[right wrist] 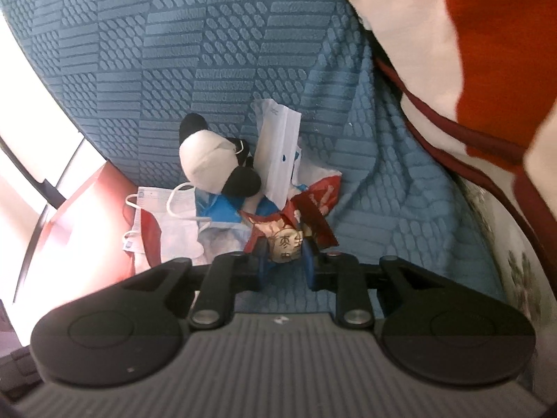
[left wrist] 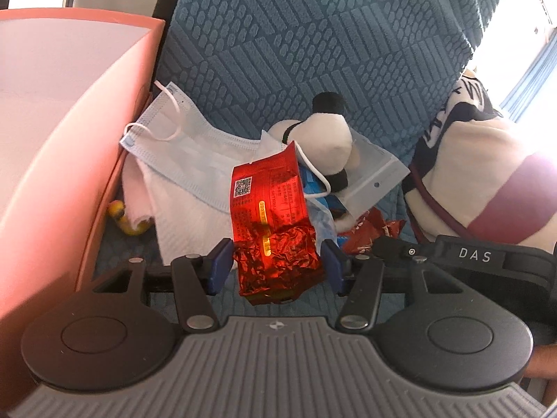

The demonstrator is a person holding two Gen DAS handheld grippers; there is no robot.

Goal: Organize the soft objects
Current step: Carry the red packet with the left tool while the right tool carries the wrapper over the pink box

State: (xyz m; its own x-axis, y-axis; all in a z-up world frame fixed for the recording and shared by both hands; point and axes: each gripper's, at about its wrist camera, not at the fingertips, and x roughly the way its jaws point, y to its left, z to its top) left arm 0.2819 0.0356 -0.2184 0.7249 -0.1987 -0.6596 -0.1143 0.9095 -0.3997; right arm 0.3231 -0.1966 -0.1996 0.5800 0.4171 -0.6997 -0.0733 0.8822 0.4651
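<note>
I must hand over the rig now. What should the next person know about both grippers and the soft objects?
Left gripper: shut on the red foil packet, lifted.
Right gripper: shut on the small snack pack.
On the blue sofa: face mask, panda plush, zip bag, white cloth beside the orange box.
Done: nothing visibly sorted. Left: everything.

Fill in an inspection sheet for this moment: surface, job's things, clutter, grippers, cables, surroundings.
Surface: blue patterned sofa cover.
Job's things: red foil packet, face mask, panda plush, zip bag, white towel, small snack wrapper.
Clutter: yellow toy beside the towel.
Grippers: left gripper shut on the red foil packet; right gripper shut on the small snack wrapper.
Cables: nothing seen.
Surroundings: orange box on the left, cushion on the right.
</note>
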